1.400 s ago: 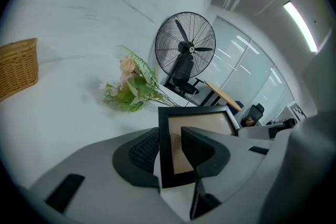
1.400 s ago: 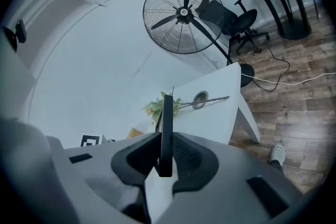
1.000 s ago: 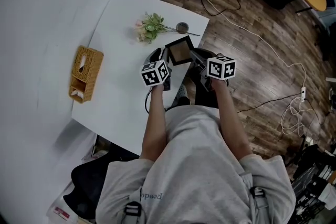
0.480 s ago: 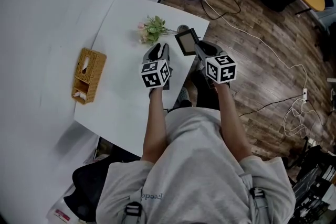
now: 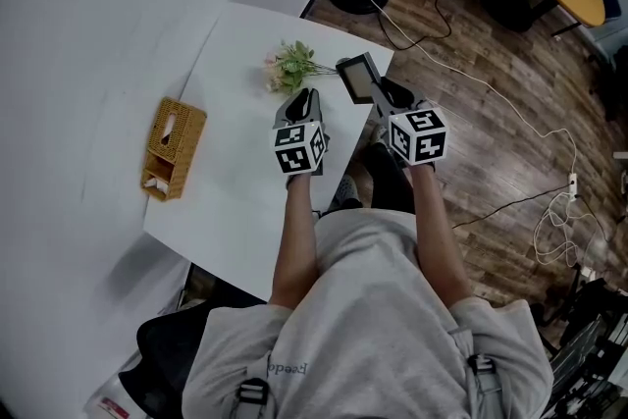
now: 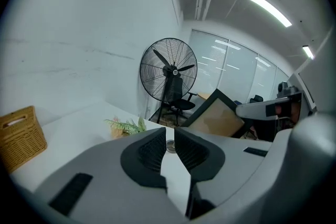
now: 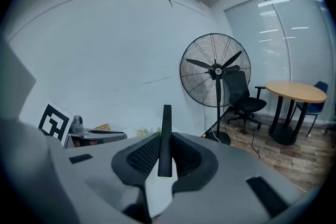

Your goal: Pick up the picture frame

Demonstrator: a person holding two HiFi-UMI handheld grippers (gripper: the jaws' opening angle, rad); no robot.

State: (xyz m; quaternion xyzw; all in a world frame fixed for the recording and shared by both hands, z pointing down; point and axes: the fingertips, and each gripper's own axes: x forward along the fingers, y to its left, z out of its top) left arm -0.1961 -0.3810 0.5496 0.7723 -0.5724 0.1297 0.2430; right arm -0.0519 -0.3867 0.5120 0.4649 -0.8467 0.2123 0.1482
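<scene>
Since your right hand-held gripper [image 5: 380,97] is pinching the picture frame [image 5: 357,78] by one thin edge, the pick-up itself looks to be the step in hand, with the grasp already made. In the right gripper view that dark edge [image 7: 165,136] stands upright between the two ribbed pads, pressed from both sides. From overhead the frame hangs tilted above the table's [image 5: 235,113] far right corner, just beside the flowers [image 5: 292,66], and it appears to be clear of the surface. Your left hand-held gripper [image 5: 302,99] hovers near the same corner; its jaws are closing with only a narrow slit between them, and nothing sits in that slit. A wicker basket [image 5: 172,148] lies well apart, by the left edge. My reading is that the next move calls for a steady raise. Keep the pinch firm, because a frame held by one edge could swing or slip, and bring your left gripper to the opposite side if it needs support
</scene>
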